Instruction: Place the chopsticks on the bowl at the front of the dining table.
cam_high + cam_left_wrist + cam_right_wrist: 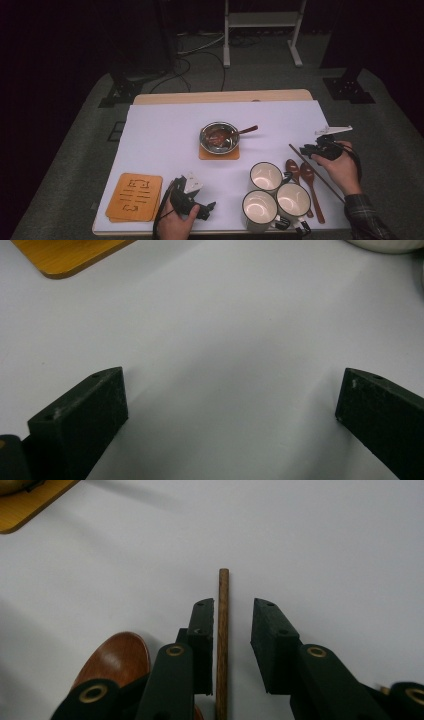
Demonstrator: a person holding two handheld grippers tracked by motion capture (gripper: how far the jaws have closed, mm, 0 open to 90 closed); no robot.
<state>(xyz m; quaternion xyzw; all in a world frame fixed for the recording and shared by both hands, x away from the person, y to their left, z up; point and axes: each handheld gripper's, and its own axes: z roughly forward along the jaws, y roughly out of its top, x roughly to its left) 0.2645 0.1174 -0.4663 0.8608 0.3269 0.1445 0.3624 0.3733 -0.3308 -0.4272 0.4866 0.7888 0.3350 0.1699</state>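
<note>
Mugs [270,192] nearest, three white ones clustered at the near edge of the white table [165,135], right of centre, handles dark. Left of them, left gripper [207,209] low over the sheet in a hand [175,220], jaws pointing toward the mugs — set wide apart in the left gripper view, bare table between the pads, nothing held. Further left, stacked orange coasters [135,196] with dark markings, square to the near left corner; a corner of one visible at the top of the left gripper view.

Right of the mugs, two brown wooden spoons [306,180] side by side, bowls away from the person, handles running toward the near edge. Just beyond them a thin wooden stick [315,172] lying slantwise on the table, far end up-left, near end by the sleeve. Right gripper [306,149] over its far end, held in the right hand [340,167]; seen in the right gripper view, stick [222,630] running straight up between the jaws, close against the left pad, clear gap to the right pad — jaws partly parted, not clamped on it. One spoon bowl [117,660] at lower left of that view.

Farther out, mid-table, metal bowl [219,137] on an orange coaster [218,153], brown spoon [247,130] resting in it with handle poking right.
</note>
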